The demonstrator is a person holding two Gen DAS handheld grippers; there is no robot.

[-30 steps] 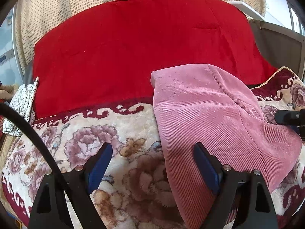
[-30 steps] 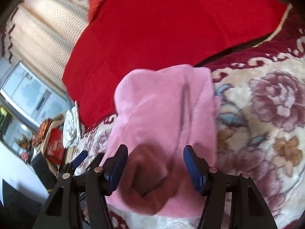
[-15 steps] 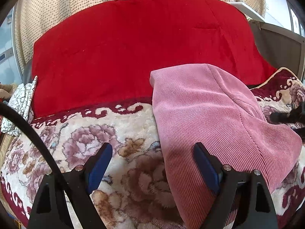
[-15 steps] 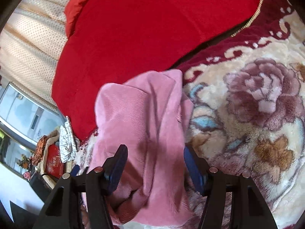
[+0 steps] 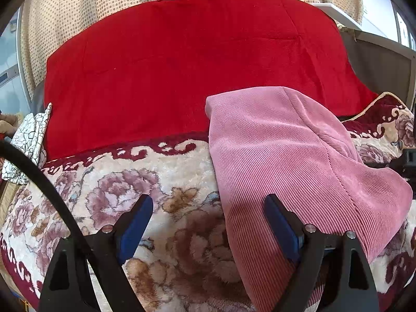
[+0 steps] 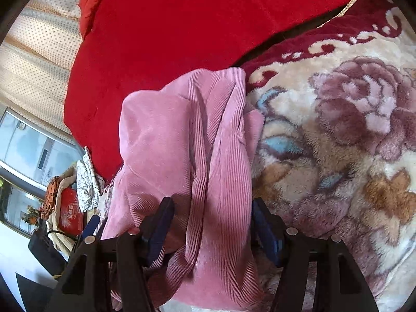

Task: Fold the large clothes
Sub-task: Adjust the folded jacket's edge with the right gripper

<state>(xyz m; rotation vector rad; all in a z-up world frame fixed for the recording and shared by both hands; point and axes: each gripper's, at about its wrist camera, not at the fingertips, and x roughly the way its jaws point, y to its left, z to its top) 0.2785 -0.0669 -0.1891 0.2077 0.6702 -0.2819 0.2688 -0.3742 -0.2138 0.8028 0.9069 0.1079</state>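
Pink corduroy garment (image 5: 286, 156) lies lengthwise, pointing away

pink garment (image 6: 187, 140) lower hem hidden (behind fingers), cut off

A pink corduroy garment (image 5: 293, 161) lies folded on a floral blanket (image 5: 145, 189), its far end overlapping a red quilt (image 5: 187, 62) behind. The left gripper (image 5: 208, 218) fills the foreground with its jaws spread wide, holding nothing; its right blue pad (image 5: 279, 227) sits over the garment's near part, its left pad over the blanket. A black cable (image 5: 39, 176) curves at left, near a white patterned cloth (image 5: 28, 137). Dotted curtains (image 5: 85, 7) hang behind.
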